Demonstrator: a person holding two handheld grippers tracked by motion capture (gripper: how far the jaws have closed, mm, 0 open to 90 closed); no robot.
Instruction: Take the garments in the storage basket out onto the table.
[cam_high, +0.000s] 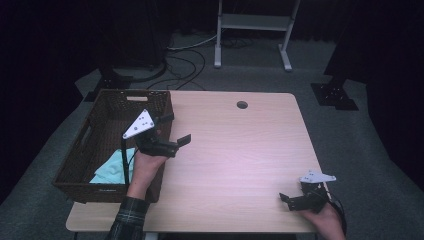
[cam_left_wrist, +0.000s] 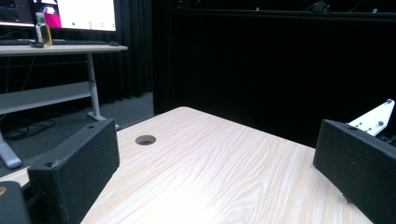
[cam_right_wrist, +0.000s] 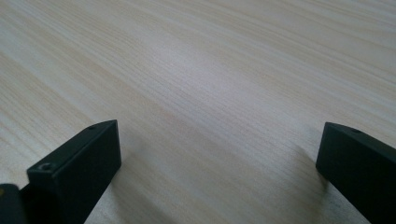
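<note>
A dark brown wicker basket (cam_high: 97, 117) stands on the left end of the light wooden table (cam_high: 240, 150), with a pale teal cloth (cam_high: 112, 170) lying in its near corner. My left gripper (cam_high: 176, 129) hovers open just right of the basket's right wall, with nothing between its jaws. It faces across the table (cam_left_wrist: 210, 158) and its jaws stand wide apart. My right gripper (cam_high: 291, 196) rests open near the table's front right corner, low over bare wood (cam_right_wrist: 210, 84), and it is empty too.
A round cable hole (cam_high: 242, 105) (cam_left_wrist: 145, 139) sits near the table's far edge. Beyond it on the floor are a white desk frame (cam_high: 252, 22) and loose cables (cam_high: 185, 65). Another desk with a monitor (cam_left_wrist: 84, 14) and a bottle (cam_left_wrist: 43, 30) stands farther off.
</note>
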